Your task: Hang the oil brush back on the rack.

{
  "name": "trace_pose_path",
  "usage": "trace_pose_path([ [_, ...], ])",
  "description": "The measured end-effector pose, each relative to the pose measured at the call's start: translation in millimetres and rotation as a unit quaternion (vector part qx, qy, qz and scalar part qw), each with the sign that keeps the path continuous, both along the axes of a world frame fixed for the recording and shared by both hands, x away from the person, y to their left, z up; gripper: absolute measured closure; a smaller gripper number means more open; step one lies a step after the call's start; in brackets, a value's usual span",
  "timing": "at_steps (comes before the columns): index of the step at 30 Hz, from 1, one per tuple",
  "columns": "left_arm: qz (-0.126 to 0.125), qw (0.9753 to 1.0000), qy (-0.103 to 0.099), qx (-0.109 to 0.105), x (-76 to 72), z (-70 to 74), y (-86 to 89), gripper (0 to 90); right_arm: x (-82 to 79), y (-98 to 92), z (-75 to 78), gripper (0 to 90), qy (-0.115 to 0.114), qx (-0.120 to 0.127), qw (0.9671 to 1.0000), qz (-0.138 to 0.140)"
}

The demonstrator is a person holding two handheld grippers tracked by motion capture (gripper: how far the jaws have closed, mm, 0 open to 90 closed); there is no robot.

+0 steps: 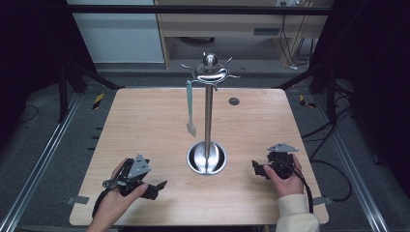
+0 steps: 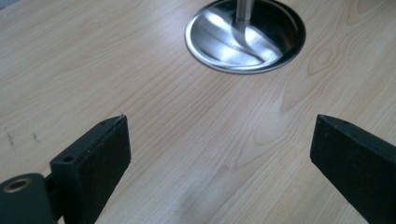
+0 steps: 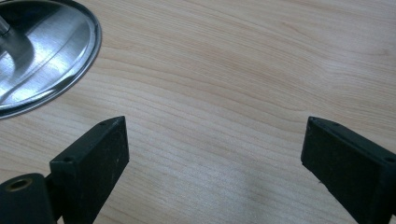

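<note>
Centrally on the pale wooden table (image 1: pixel 145 116) is stood a tall polished steel utensil stand (image 1: pixel 208 106) with a round dished base (image 2: pixel 245 35) and hooked top, from one hook of which a pale teal silicone spatula (image 1: pixel 189 107) is hung, clear of the tabletop. Near the front edge, the left gripper (image 1: pixel 155 187) is held in a hand (image 1: pixel 116 200) left of the base, its black jaws spread wide over bare wood. The right gripper (image 1: pixel 258 169) is held right of the base, its jaws likewise parted and empty.
</note>
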State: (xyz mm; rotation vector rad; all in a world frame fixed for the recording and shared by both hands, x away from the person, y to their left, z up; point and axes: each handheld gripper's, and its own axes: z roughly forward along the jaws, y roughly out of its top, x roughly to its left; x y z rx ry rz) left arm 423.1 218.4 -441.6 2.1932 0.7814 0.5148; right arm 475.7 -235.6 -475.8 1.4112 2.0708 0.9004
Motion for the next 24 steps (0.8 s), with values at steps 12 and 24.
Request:
trace_pose_path([
  [12,0.047,0.9988,0.012,0.002,13.2,-20.9,34.9,5.3,0.0,0.4,-0.3,8.2,0.000,-0.002,1.0000,-0.001],
  [24,0.134,0.9904,-0.014,-0.032,25.9,-36.5,89.0,5.8,0.3,1.6,-0.5,8.2,0.000,-0.004,1.0000,0.002],
])
